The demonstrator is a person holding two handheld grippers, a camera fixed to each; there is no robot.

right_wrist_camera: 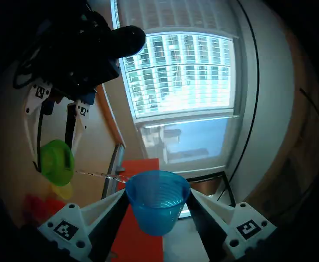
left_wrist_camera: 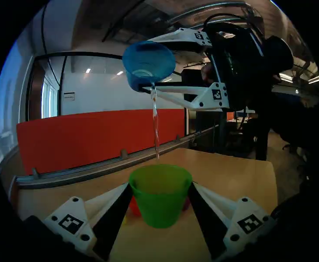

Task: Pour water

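The left gripper [left_wrist_camera: 159, 187] holds a green plastic cup [left_wrist_camera: 161, 203] upright between its two white fingers, both sides pressed against the cup's wall, just above a light wooden tabletop [left_wrist_camera: 238, 174]. High above it, the right gripper [right_wrist_camera: 158, 198] is clamped on a translucent blue ribbed plastic cup [right_wrist_camera: 157, 205], tipped over so its mouth faces the left gripper view. A thin stream of water [left_wrist_camera: 155, 126] falls from the blue cup's lower rim toward the green cup's mouth. How much water lies in either cup cannot be told.

In the right gripper view something yellow [right_wrist_camera: 63, 191] and something red [right_wrist_camera: 37, 203] sit beside the green cup, too blurred to identify.

Square black-and-white markers [left_wrist_camera: 71, 222] sit on the gripper fingers. A small paper notice [left_wrist_camera: 69, 96] on the far wall is too small to read.

An orange partition panel [left_wrist_camera: 94, 135] and a grey metal rail [left_wrist_camera: 116, 161] run along the table's far edge. Beyond them is a white wall, with a person in dark clothing [left_wrist_camera: 255, 65] at the right. The right gripper view shows a bright window with slatted blinds [right_wrist_camera: 181, 70].
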